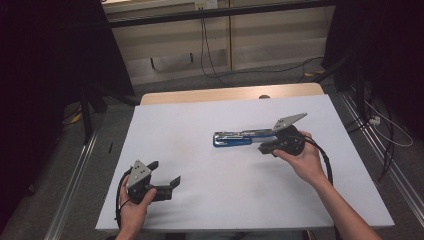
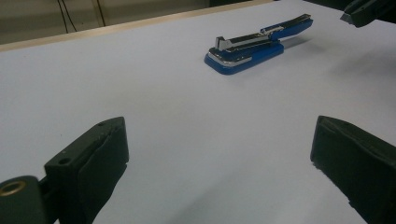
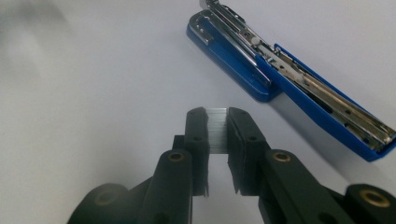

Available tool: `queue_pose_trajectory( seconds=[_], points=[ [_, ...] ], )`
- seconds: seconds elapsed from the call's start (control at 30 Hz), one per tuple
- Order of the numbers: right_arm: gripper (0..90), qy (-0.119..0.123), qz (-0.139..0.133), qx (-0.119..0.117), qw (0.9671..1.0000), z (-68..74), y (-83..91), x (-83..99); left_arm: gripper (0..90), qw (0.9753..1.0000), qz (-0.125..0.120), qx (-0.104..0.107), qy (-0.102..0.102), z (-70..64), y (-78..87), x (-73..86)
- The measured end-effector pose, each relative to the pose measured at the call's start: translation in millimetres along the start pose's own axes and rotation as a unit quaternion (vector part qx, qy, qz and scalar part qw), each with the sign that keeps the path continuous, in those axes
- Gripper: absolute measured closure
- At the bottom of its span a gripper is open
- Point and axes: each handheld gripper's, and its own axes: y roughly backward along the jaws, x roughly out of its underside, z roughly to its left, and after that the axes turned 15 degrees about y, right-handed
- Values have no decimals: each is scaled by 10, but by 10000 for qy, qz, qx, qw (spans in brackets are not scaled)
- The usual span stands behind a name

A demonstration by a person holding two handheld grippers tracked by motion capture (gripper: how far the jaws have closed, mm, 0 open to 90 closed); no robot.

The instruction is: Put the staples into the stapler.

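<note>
- Looking along our right gripper (image 3: pixel 216 116), we've got the jaws pinched on a strip of staples (image 3: pixel 217 128); the silvery strip sits clamped flat between the two pads, its top edge level with the tips
- the blue stapler (image 3: pixel 280 70) lies open on the white table (image 3: pixel 93 93), just up and to the right of those jaws in the right gripper view; its metal channel faces up, and it's near the tips but not touching
- from the high view the stapler (image 1: pixel 239 137) sits a bit right of the table's middle, with the right gripper (image 1: pixel 267 146) at its right-hand end; whether they touch there we can't tell
- our left gripper (image 1: pixel 165 175) is down at the near left of the table (image 1: pixel 200 210), jaws spread wide and holding nothing; it's well apart from the stapler (image 2: pixel 257 46)
- bare tabletop between the left gripper's jaws and the stapler; floor cables run beyond the far edge
</note>
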Motion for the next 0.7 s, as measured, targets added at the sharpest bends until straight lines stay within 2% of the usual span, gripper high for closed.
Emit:
queue_pose_trajectory(
  seconds=[0.13,0.4,0.7],
  points=[
    [787,9,-76,-5,10000,-36,-34,-82,45,9999,-26,47,93,9,0,2],
    [787,-44,-211,36,9998,-116,-96,-106,45,10000,6,42,60,8,-2,1],
    [788,-104,-319,117,9994,-195,-130,-219,45,10000,2,50,57,9,-2,3]
  ],
)
